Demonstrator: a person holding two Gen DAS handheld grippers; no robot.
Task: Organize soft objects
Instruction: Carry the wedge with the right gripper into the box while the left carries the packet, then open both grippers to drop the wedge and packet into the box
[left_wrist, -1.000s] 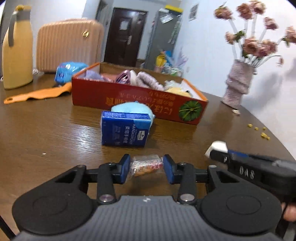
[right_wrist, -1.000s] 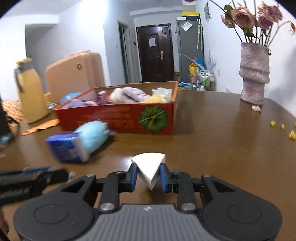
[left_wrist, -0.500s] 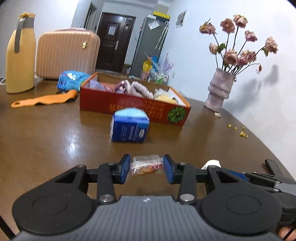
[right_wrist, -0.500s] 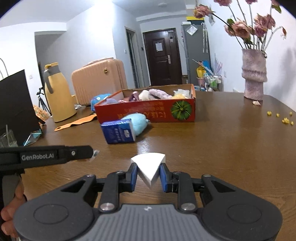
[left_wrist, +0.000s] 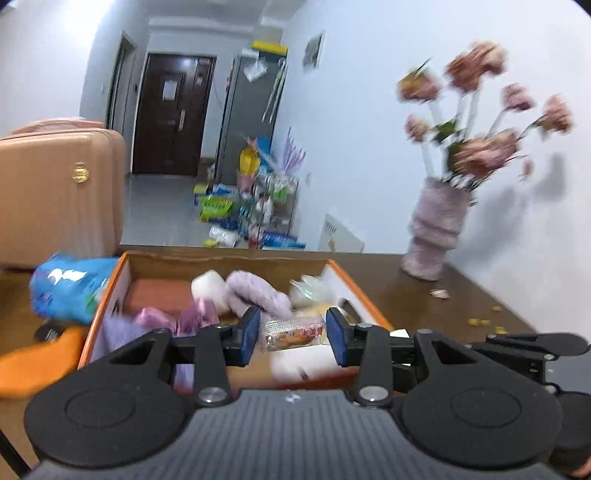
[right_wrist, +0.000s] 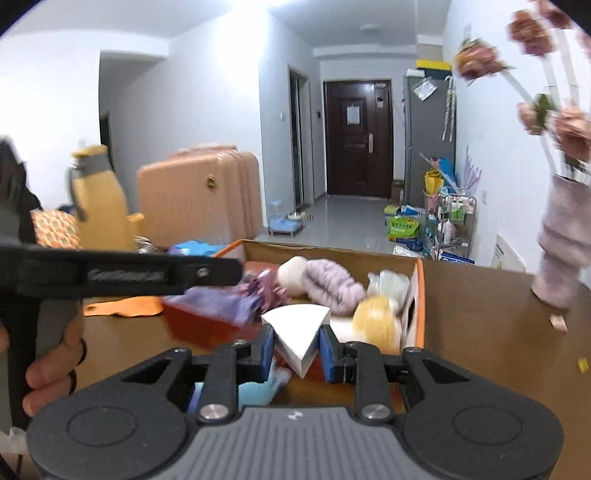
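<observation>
Two light, squashy things held over the box (left_wrist: 369, 295): snack packet (left_wrist: 291, 332) pinched across its crinkly middle by left tongs (left_wrist: 291, 336), white wedge (right_wrist: 295, 332) clamped at its flanks by right tongs (right_wrist: 296, 349). Likely slippery film; grip midway.

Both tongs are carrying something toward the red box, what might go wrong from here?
The left tongs pinch the clear snack packet only by its ends, so it may slip out early. The right tongs hold the white wedge close beside them; they might bump. The box is already crowded.
</observation>
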